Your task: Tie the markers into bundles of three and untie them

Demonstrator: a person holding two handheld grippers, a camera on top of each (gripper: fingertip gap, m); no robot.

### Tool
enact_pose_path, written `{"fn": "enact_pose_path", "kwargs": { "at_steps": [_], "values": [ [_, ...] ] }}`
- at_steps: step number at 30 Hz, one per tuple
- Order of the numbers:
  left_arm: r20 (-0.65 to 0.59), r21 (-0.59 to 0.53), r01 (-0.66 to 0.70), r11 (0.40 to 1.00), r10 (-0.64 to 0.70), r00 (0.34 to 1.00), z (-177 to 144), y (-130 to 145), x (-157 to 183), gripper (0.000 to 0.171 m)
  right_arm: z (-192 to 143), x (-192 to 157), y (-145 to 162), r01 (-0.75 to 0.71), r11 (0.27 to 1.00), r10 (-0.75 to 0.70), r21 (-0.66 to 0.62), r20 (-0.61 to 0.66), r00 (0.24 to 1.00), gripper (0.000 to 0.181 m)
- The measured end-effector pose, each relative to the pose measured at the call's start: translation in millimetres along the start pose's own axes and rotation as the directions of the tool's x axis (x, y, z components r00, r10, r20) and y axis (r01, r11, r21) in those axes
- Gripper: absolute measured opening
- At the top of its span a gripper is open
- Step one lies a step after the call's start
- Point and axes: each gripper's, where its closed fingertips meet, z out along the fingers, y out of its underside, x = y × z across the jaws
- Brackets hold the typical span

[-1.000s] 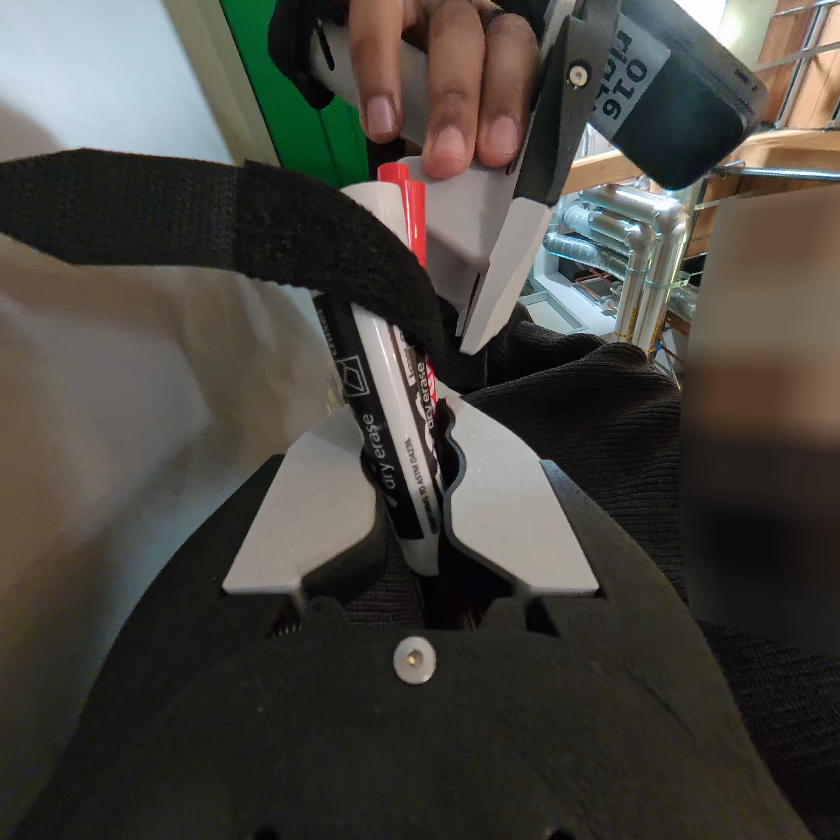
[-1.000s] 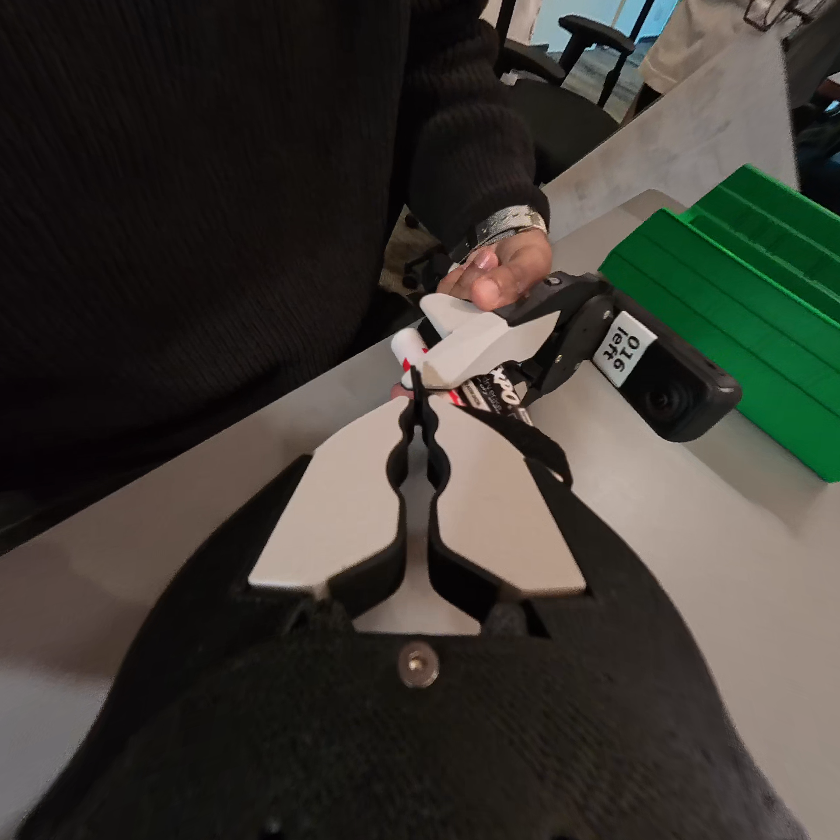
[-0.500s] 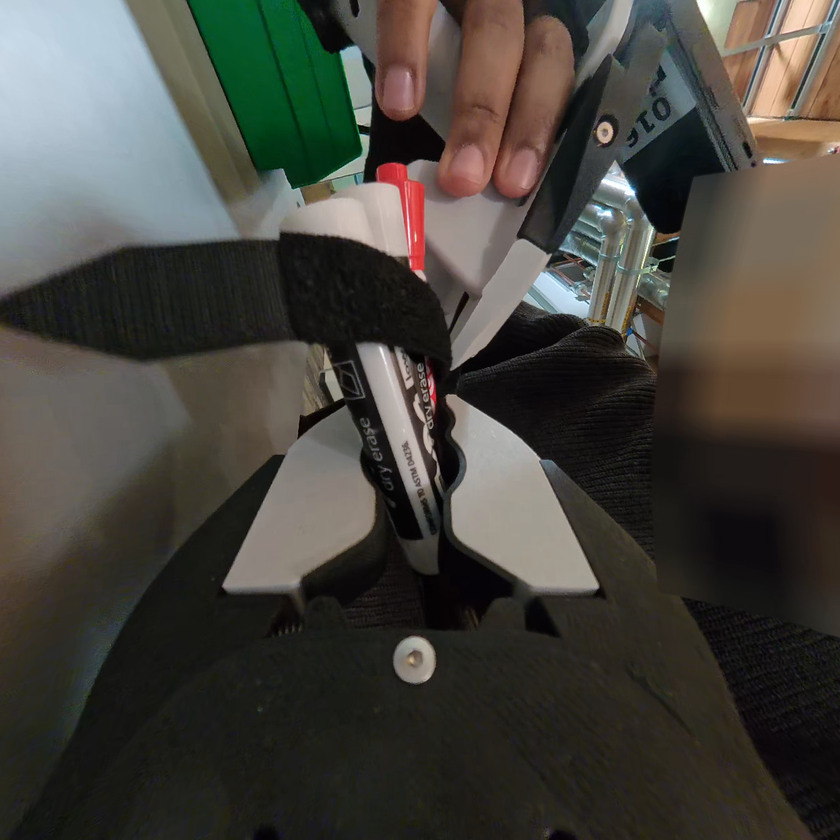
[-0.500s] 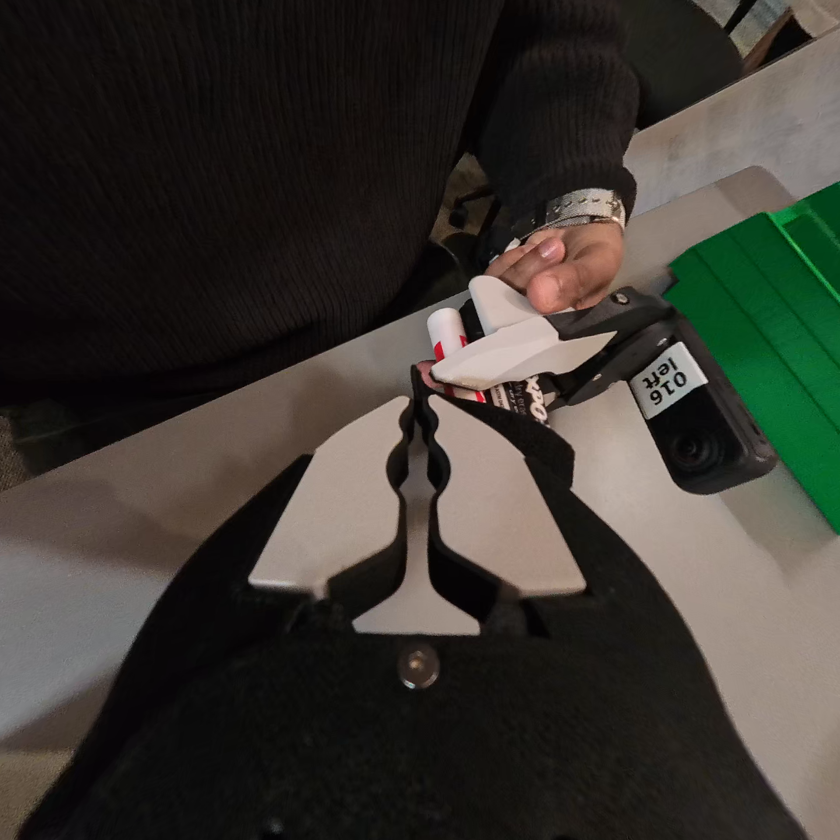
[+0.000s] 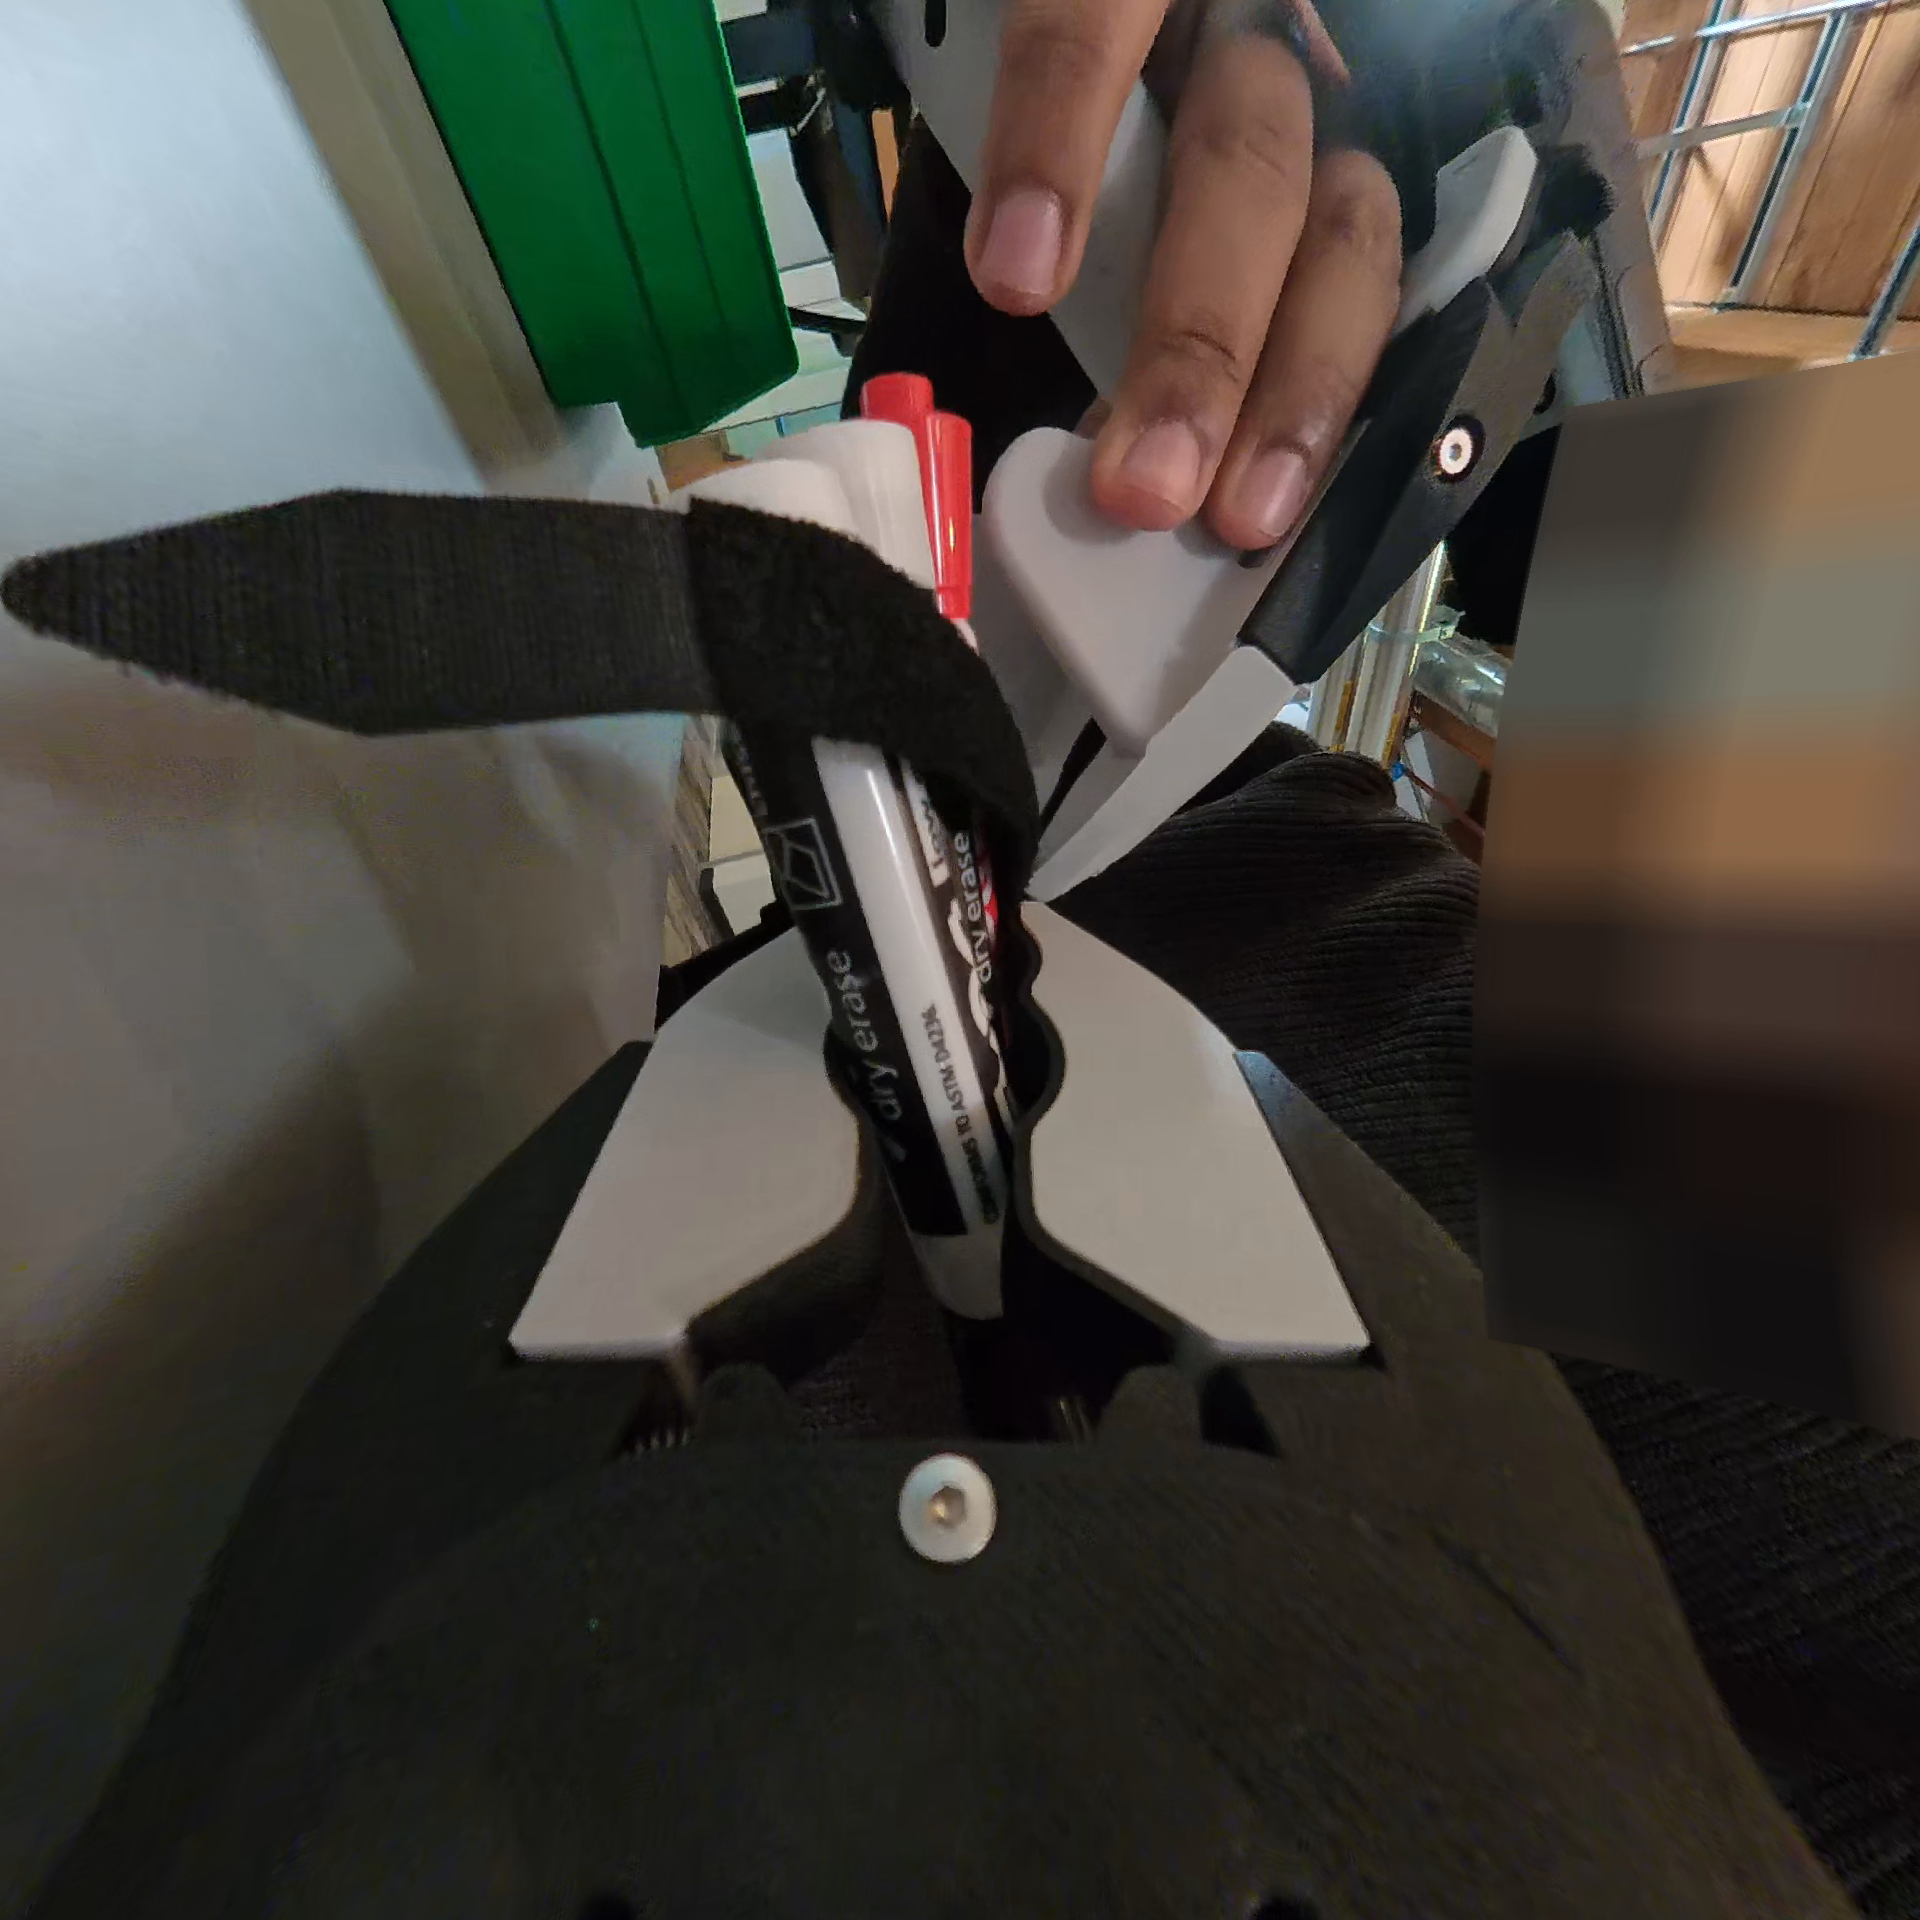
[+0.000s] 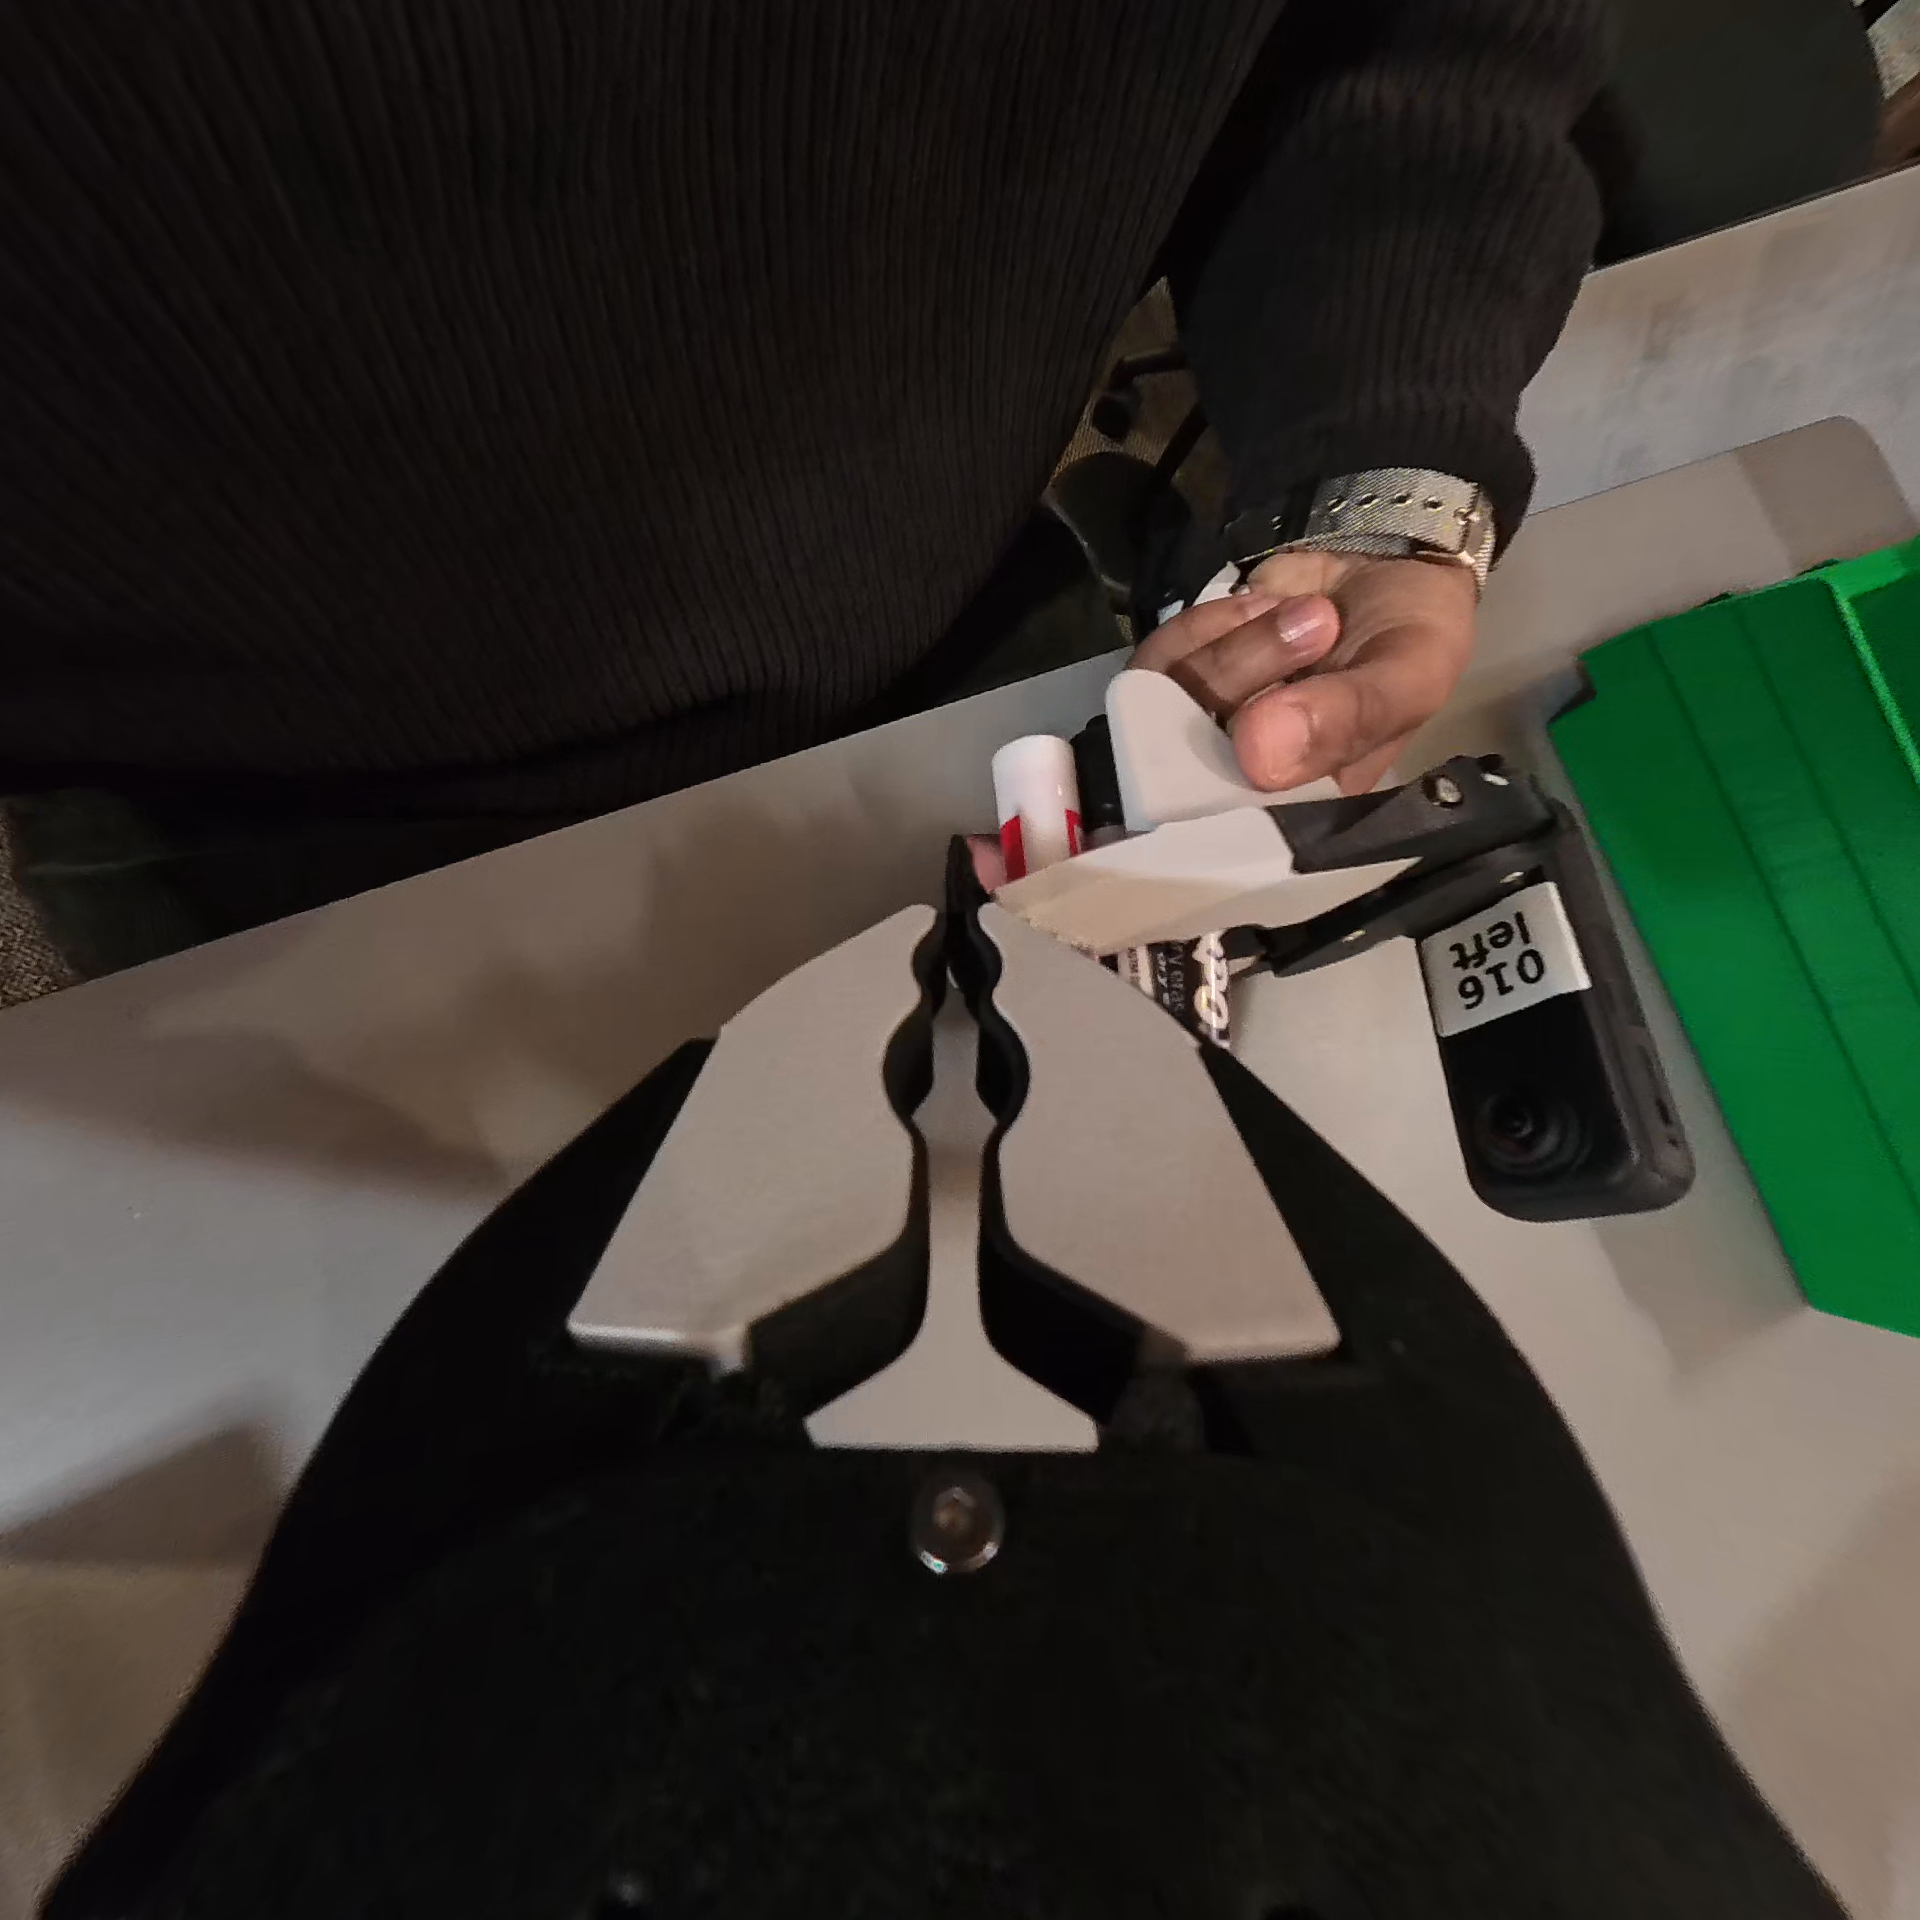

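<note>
At the centre of the left wrist view, the left hand-held gripper is clenched on a bundle of markers, their smooth white barrels with glossy black labels wedged between its flat grey fingers. Red caps poke out at the upper middle. A fuzzy black hook-and-loop strap wraps over the bundle, its loose tail stretching to the left edge of the frame. In the right wrist view, the right hand-held gripper is pinched shut on a thin fold of that strap at its wavy-edged fingertips, just beside the markers at centre. A hand holds the left tool above the matte grey tabletop. Ridged green plastic bins sit at the right edge.
</note>
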Motion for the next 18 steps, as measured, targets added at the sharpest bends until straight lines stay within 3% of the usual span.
{"fn": "enact_pose_path", "kwargs": {
  "at_steps": [5, 9, 18],
  "values": [
    [0.000, 0.026, -0.007, 1.000, 0.007, 1.000, -2, -4, 1, 0.020, -3, 6, 2, -0.026, 1.000, 0.027, 0.006, -0.048, 0.998, 0.004],
    [0.010, 0.032, -0.013, 0.999, 0.013, 1.000, -1, -5, 0, 0.020, -9, 15, 9, -0.065, 0.998, 0.062, -0.016, -0.123, 0.990, 0.027],
    [0.001, 0.033, -0.021, 0.999, 0.021, 1.000, 0, -4, 2, 0.019, -22, 23, 19, -0.135, 0.991, 0.133, 0.009, -0.223, 0.966, 0.032]
  ]
}}
